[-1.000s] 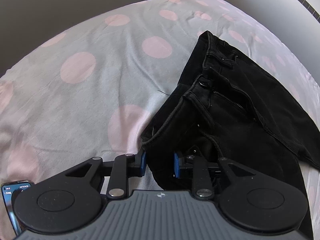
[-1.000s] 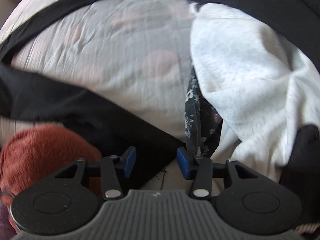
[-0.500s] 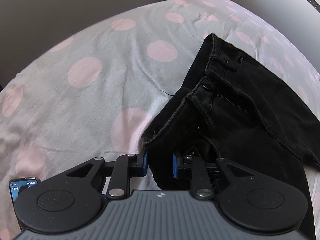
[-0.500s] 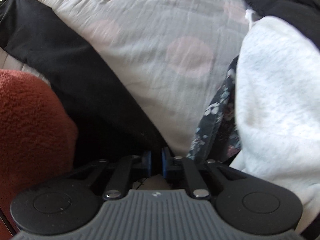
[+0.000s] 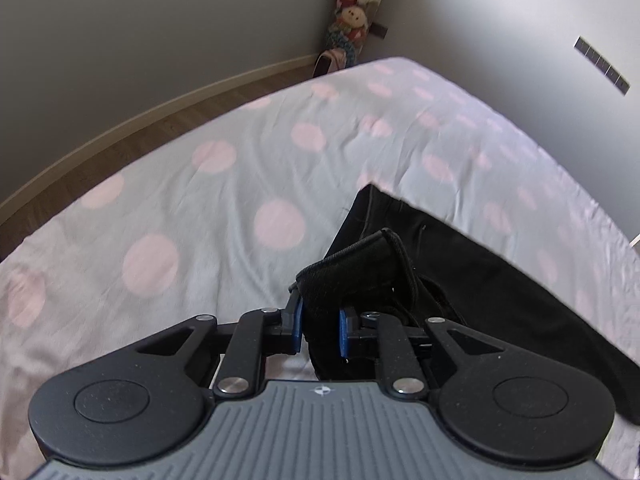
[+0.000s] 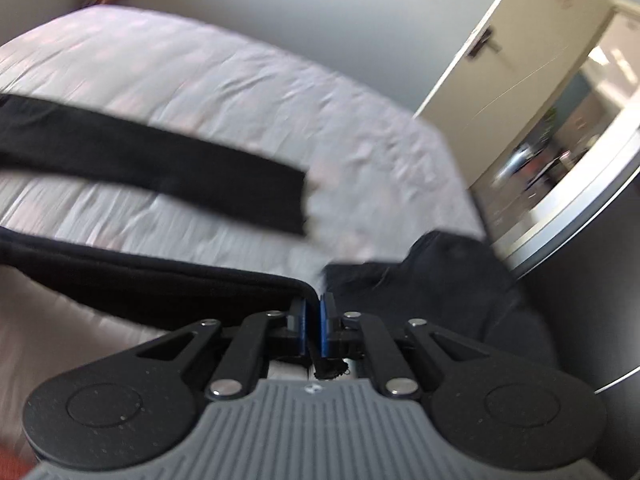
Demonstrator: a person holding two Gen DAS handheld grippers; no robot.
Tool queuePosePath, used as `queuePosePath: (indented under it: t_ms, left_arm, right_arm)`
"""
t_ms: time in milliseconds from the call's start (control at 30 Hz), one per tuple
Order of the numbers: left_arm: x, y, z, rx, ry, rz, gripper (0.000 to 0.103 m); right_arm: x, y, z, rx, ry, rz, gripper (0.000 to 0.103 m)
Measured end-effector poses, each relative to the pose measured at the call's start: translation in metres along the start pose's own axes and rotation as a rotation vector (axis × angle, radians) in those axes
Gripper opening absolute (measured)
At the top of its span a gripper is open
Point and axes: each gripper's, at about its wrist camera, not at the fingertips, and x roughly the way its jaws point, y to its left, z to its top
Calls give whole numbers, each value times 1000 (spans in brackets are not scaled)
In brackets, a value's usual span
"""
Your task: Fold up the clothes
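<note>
Left gripper clenches the black jeans at the waistband while right gripper pinches a leg hem, likely to stretch them above the bed ahead

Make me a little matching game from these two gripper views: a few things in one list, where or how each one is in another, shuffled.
Things:
1. left gripper
2. right gripper
3. stuffed toys
4. bedsheet

States:
A. stacked in the room's corner
B. pale with pink dots
C. clamped on thick bunched black jeans
D. nearly shut on a thin black edge

Pairs: 1-C, 2-D, 3-A, 4-B
</note>
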Motion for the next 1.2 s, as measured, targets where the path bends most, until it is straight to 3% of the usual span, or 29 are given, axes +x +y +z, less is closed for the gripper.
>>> queuePosePath:
  t_ms: [100,367,500,633,667,733,800,1033,1200]
  left_arm:
    - [3,8,2,-3,19,-2,20]
    - [49,39,-46,-21,172,72,20]
    - [59,42,-57,-2,185,95,23]
    - [62,40,-60,39,203,97,33]
    - [60,41,-60,54,204,87,35]
    - [52,43,-61,97,202,57,40]
    - [42,44,-64,152,200,44,45]
    - [17,48,-76,276,205,34,52]
    - [10,49,-79,275,211,61,53]
  right_arm:
    - [5,0,1,-22,37,-1,7]
    - [69,56,-106,-120,456,206,8]
    - [78,61,-126,-91,539,260,9]
    - [80,58,-123,-77,568,253,18]
    - [78,57,-123,-93,562,240,28]
    - [70,58,-122,-109,539,233,37]
    - [64,50,-121,-81,522,245,37]
    - [62,0,-107,269,391,264,39]
    - [103,-8,-101,424,324,233,42]
